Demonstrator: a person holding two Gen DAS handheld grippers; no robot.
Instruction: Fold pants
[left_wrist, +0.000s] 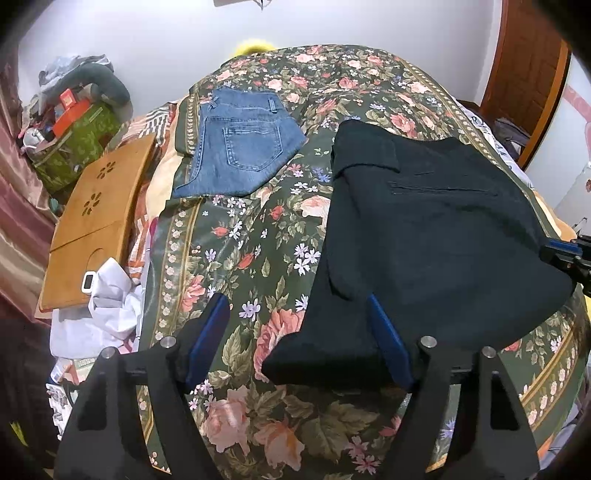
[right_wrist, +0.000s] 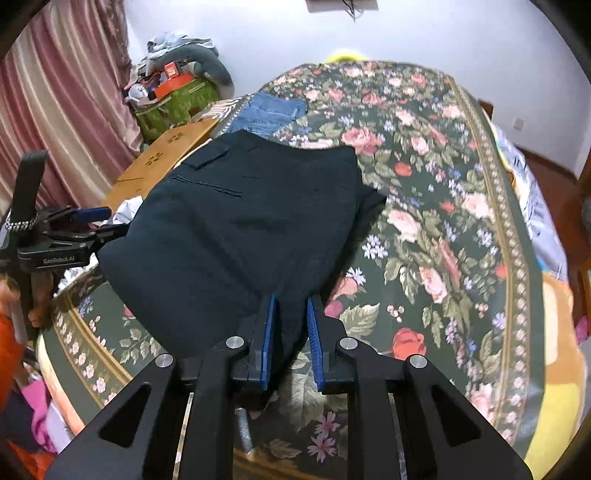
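Note:
Black pants (left_wrist: 436, 229) (right_wrist: 240, 229) lie folded on the floral bedspread (left_wrist: 236, 266) (right_wrist: 424, 229), back pocket up. My left gripper (left_wrist: 295, 301) hovers open over the pants' near left corner, its right finger above the cloth and its left finger over bare bedspread. In the right wrist view, the left gripper (right_wrist: 92, 218) shows at the pants' left edge. My right gripper (right_wrist: 292, 301) is shut on the pants' near edge, with dark cloth bunched between its blue pads. The right gripper (left_wrist: 569, 251) also shows at the right edge of the left wrist view. Folded blue jeans (left_wrist: 240, 147) (right_wrist: 269, 110) rest at the far left of the bed.
A wooden lap tray (left_wrist: 99, 221) (right_wrist: 162, 162) leans at the bed's left side, with white cloth (left_wrist: 107, 306) below it. A green box piled with clutter (left_wrist: 74, 144) (right_wrist: 173, 103) stands by the curtain (right_wrist: 55, 110). A wooden door (left_wrist: 528, 74) is at the right.

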